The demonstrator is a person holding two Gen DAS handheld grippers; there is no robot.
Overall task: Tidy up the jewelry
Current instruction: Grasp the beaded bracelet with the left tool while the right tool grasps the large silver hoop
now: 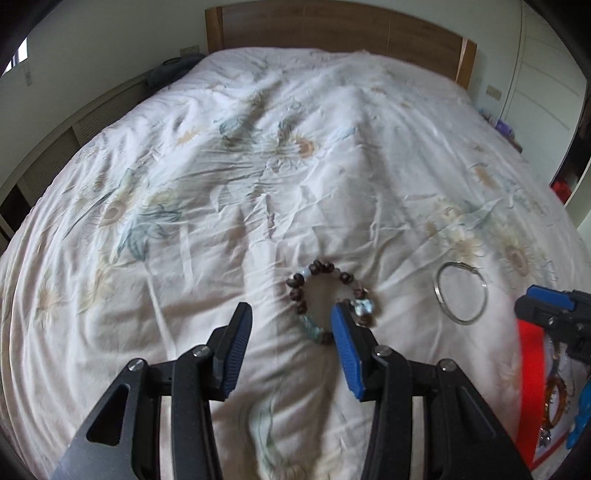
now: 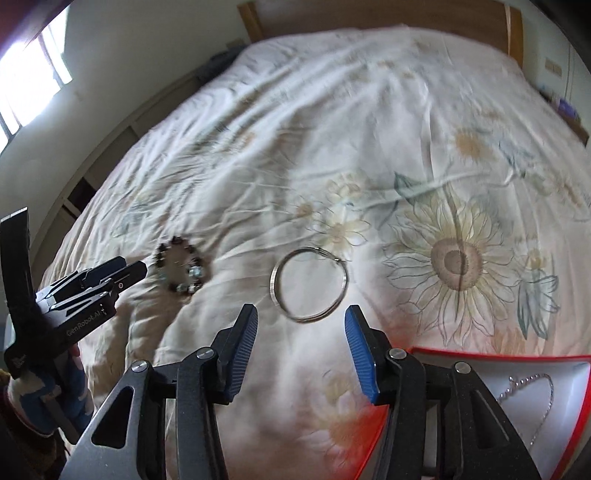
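Observation:
A dark beaded bracelet (image 1: pixel 327 295) with pale blue stones lies on the floral bedspread (image 1: pixel 258 166). My left gripper (image 1: pixel 291 314) is open, just short of it, its right fingertip at the bracelet's near edge. A thin silver bangle (image 1: pixel 461 293) lies to the right. In the right wrist view the bangle (image 2: pixel 309 284) lies just ahead of my open right gripper (image 2: pixel 301 317), and the beaded bracelet (image 2: pixel 181 267) sits to the left by the left gripper (image 2: pixel 127 271). A red-rimmed white jewelry box (image 2: pixel 517 369) with a silver chain (image 2: pixel 524 391) is at lower right.
The box also shows at the right edge of the left wrist view (image 1: pixel 532 387), with an amber bracelet (image 1: pixel 554 402) inside. A wooden headboard (image 1: pixel 332 29) stands at the far end. A low cabinet (image 1: pixel 74 125) runs along the left of the bed.

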